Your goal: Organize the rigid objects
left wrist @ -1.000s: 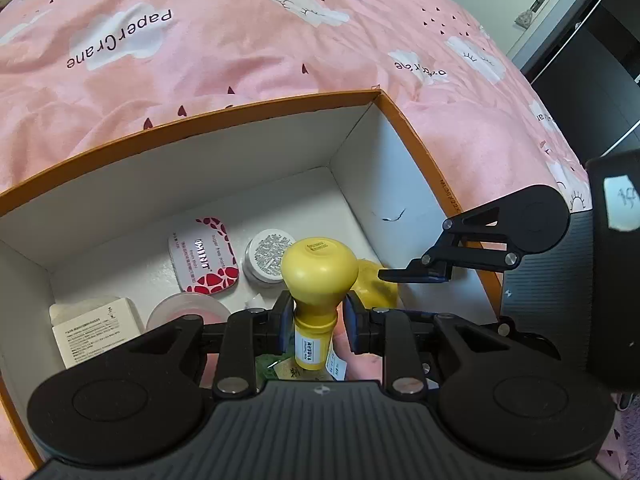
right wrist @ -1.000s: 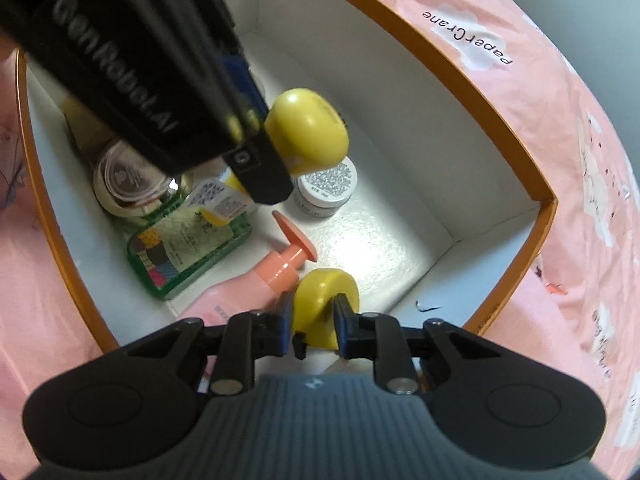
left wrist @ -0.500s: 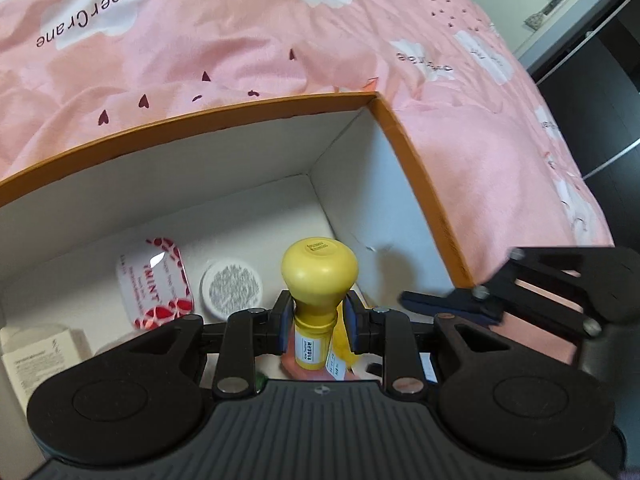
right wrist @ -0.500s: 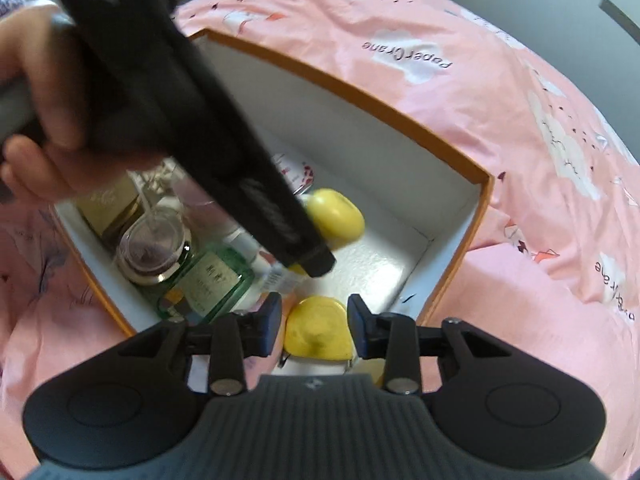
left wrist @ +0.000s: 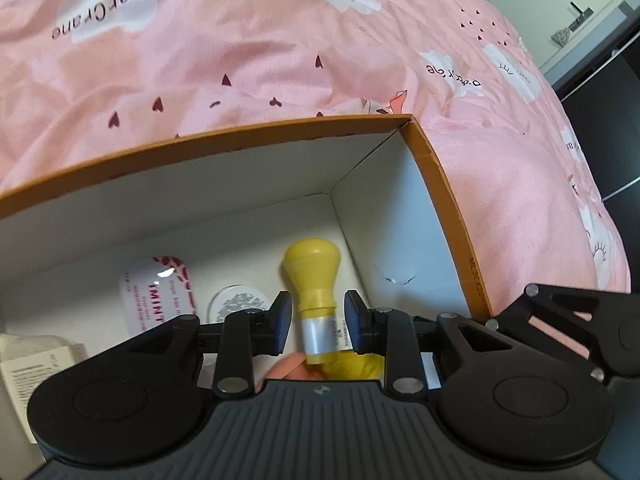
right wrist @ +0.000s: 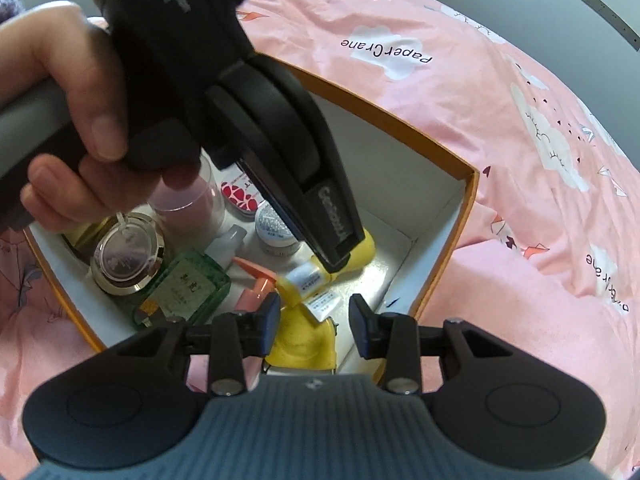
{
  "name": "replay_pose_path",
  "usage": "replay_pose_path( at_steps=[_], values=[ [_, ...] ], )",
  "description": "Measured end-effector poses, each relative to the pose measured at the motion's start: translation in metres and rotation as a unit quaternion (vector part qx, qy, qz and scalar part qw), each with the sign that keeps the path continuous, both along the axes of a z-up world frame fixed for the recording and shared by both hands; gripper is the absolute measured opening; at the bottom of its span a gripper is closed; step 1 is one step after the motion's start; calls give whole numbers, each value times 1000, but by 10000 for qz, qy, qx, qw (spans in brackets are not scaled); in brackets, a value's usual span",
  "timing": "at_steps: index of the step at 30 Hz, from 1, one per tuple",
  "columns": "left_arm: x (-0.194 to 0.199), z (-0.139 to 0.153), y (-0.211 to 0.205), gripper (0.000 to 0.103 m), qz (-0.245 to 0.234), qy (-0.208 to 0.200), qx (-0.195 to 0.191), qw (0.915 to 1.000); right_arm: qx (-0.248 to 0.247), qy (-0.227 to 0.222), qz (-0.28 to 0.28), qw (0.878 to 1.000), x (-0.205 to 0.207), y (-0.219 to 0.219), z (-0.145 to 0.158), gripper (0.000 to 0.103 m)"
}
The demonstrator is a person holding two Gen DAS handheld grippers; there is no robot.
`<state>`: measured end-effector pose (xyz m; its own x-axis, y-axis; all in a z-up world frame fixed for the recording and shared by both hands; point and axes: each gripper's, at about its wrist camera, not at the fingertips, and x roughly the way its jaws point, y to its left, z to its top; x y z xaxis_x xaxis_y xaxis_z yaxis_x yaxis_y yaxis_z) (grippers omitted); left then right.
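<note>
An orange-rimmed white box sits on a pink bedspread and holds several items. In the left wrist view a yellow bulb-capped bottle lies in the box between the fingers of my left gripper, which is open with gaps either side. In the right wrist view the same bottle lies under the left gripper's tip. My right gripper is open above a second yellow bottle lying near the box's corner.
The box also holds a red-patterned mint tin, a round white jar, a white carton, a green glass bottle, a gold-lidded jar, and a pink pump bottle. Pink bedding surrounds it.
My left gripper has opened and let the yellow bottle tip over into the box. My right gripper has opened, released the second yellow bottle and pulled back.
</note>
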<state>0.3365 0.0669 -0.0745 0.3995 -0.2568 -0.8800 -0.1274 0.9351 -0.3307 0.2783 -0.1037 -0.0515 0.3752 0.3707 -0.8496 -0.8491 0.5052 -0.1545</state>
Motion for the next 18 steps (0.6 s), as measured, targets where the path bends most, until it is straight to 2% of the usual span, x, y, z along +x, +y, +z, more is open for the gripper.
replay_pose_path(
  at_steps=[3,7,10,14,18],
  values=[
    [-8,9,1,33,-66,-68,77,9999,-27,10,-35,10000,-1,1,0,39],
    [-28,30,4,42,-130,-293,94,9994,-28,14,-78,10000,-5,3,4,42],
    [-48,49,6,48,-129,-552,191,9982,2,-19,-111,9999,-13,4,11,49],
    [-82,77,9,61,-233,-1031,365,9937,34,-74,-225,9997,-25,7,21,54],
    [-120,100,5,80,-189,-1629,907,9823,183,-119,-449,9988,-37,6,31,60]
  ],
)
